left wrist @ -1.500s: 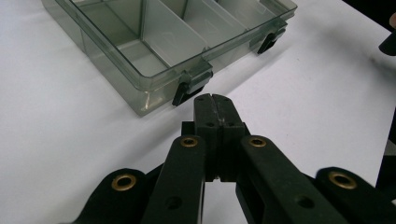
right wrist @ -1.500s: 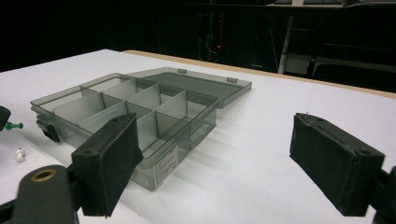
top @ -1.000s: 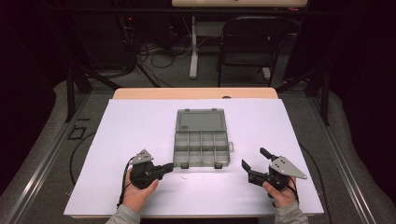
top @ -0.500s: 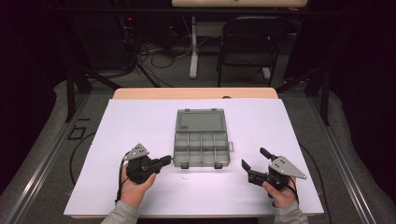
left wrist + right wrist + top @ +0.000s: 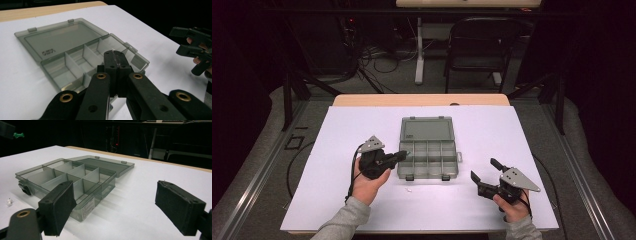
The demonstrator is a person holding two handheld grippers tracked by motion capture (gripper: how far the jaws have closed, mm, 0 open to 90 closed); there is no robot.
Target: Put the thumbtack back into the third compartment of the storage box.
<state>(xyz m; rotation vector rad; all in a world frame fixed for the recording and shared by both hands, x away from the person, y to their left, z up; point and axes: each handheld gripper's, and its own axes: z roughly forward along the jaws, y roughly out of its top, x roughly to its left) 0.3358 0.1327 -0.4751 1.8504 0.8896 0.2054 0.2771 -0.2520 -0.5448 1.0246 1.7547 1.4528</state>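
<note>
High view: left tongs [image 5: 403,154], closed and seemingly empty, touch the open smoky clear-plastic compartment box [image 5: 428,150]; right tongs [image 5: 484,176] gape nearby; pushing could skid it

high view: above, facing forward-down | gripper views: low, close | shared: compartment box [image 5: 429,146]

Smoky translucent glossy plastic organizer box [image 5: 428,147] on matt white tabletop [image 5: 337,135].

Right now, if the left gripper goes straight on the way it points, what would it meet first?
Probably the organizer box: the left gripper, jaws shut, points at its left edge and open compartments. Height over the rim is unclear.
</note>
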